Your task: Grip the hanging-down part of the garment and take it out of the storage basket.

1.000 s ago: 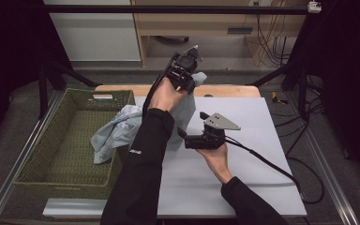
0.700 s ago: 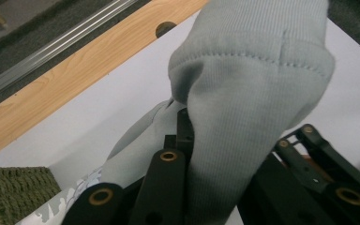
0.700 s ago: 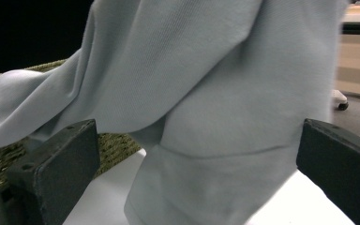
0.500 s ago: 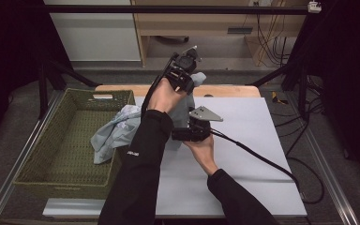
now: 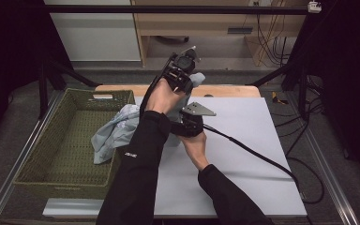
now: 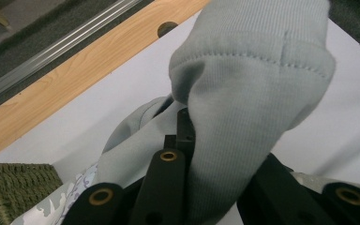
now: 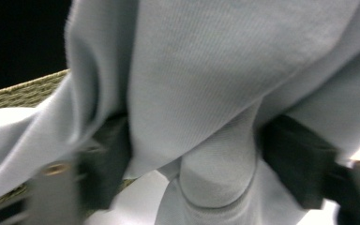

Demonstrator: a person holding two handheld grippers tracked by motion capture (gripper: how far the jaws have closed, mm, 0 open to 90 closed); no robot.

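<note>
On the white table [image 5: 243, 140] beside the green woven basket [image 5: 51, 154], I'm lifting a grey sweatshirt [image 6: 253, 93], left gripper [image 5: 180, 75] clenched on its hem, while the right gripper's [image 5: 180, 126] jaws have just been closing around fabric below; folding isn't started, garment trailing into the basket

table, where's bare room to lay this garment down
The white table is bare right of the right gripper and its cable, and along the near edge. The basket floor is free too. It is crowded at the far left, where the garment drapes over the basket rim.
</note>
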